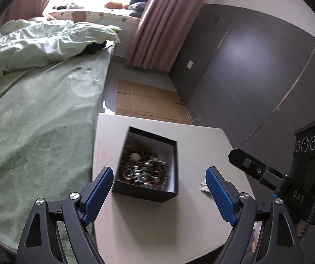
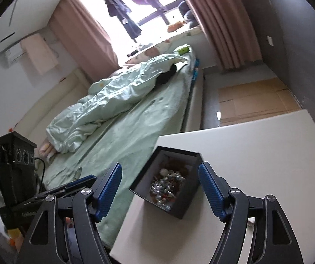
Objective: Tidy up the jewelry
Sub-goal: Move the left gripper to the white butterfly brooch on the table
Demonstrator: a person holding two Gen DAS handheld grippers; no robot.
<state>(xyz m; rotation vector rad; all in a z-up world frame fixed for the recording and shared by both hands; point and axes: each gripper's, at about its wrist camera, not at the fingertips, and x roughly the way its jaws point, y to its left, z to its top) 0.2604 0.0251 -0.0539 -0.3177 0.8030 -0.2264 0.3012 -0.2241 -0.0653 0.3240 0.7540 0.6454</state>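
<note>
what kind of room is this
Most likely a bedroom in a home: a bed with a rumpled pale green duvet, pink curtains at a bright window, and a black box of jewelry on a small white table beside the bed.

Each fisheye camera sat on its own claw and looked forward and down along the blue fingers. Both views were close to the white counter (image 1: 148, 226) and shared the black box (image 1: 145, 192) of jewelry, the green bed (image 2: 135, 132) and the curtained window beyond.
</note>
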